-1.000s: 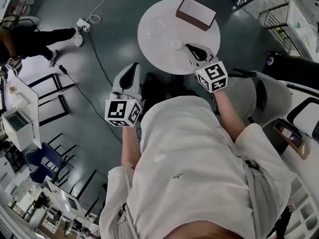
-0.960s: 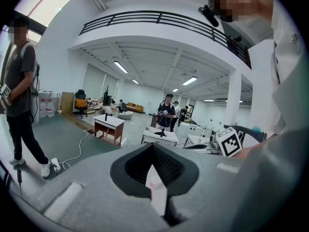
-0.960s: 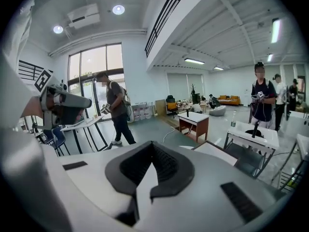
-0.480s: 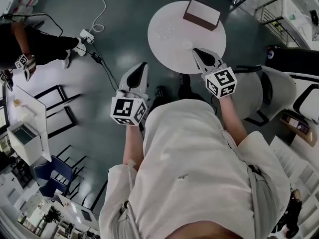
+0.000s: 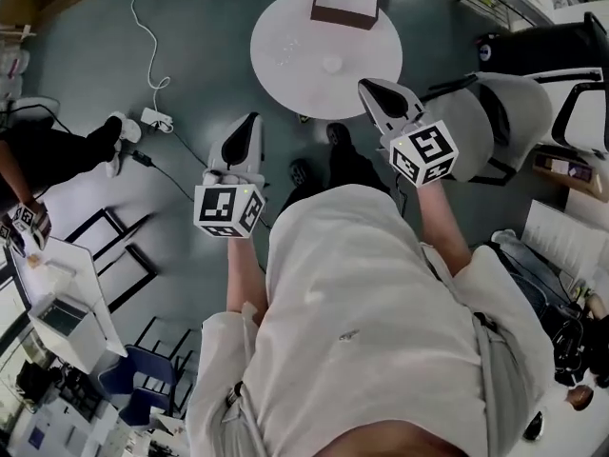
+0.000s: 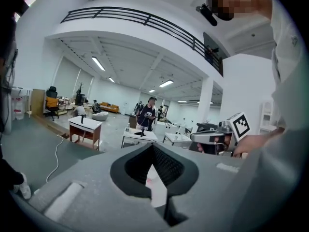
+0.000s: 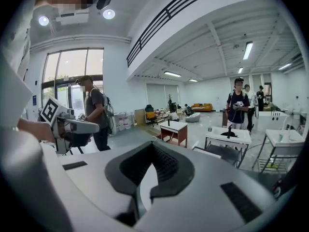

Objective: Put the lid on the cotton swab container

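on table [image 5: 276,36], cotton swab container [image 5: 331,63] beyond left tongs [image 5: 252,119], right tongs [image 5: 363,85], untouched; both closed, empty

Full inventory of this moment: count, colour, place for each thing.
round table: 1, white, top centre of head view
box: 1, brown, pale top, table's far edge
small round container: 1, white, mid-table; lid too small to tell
armchair: 1, grey, right of table
power strip with cable: 1, white, floor at left
bystander: 1, dark trousers, left edge
left gripper: 1, grey, jaws together, empty, over floor
right gripper: 1, grey, jaws together, empty, by table's near edge
shirt: 1, white, the person's own
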The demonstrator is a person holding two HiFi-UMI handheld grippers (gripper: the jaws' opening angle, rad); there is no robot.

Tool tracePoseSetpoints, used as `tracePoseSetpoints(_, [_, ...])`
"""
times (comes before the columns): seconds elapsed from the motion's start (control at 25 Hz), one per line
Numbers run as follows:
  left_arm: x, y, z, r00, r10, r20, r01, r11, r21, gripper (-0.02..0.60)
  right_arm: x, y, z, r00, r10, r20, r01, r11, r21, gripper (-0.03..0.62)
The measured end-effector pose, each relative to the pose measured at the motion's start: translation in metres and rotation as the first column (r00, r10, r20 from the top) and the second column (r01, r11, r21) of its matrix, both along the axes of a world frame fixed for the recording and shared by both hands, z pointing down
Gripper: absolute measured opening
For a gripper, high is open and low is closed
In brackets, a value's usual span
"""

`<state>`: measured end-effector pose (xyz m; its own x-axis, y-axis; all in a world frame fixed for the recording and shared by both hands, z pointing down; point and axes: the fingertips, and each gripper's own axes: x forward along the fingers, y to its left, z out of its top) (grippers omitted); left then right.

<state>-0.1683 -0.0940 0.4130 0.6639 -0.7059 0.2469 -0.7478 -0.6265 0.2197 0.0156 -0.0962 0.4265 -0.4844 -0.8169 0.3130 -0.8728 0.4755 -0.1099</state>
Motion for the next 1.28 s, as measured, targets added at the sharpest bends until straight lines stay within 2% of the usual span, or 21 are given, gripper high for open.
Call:
tracePoseSetpoints(0.24, [0.009,0.008,-0.004,0.991,0.132,0.000,-0.132,0.991,0.012,0.008,0.013,0.050,-0.027,0.990,0.138,0.023,-0.138,0.990,0.022,0.008])
tracePoseSetpoints(0.4, [0.018,0.017,-0.014,0.983,0.179,-0.025,-0.179,0.984,0.022,0.008,0.028,0.078,-0.041,0.980,0.200,0.023,-0.201,0.979,0.039,0.008])
tracePoseSetpoints(0.56, [0.023,0.030,-0.021,0.976,0.217,-0.014,-0.216,0.975,0.041,0.008,0.042,0.098,-0.052,0.966,0.255,0.048,-0.257,0.964,0.066,0.008])
tracePoseSetpoints(0.96, [0.038,0.035,-0.036,0.976,0.216,-0.009,-0.215,0.975,0.060,0.008,0.054,0.101,-0.069,0.967,0.244,0.069,-0.250,0.963,0.101,0.006])
tracePoseSetpoints(1.28, [0.042,0.044,-0.030,0.976,0.219,-0.008,-0.218,0.975,0.049,0.008,0.051,0.108,-0.059,0.970,0.232,0.074,-0.238,0.969,0.073,0.006])
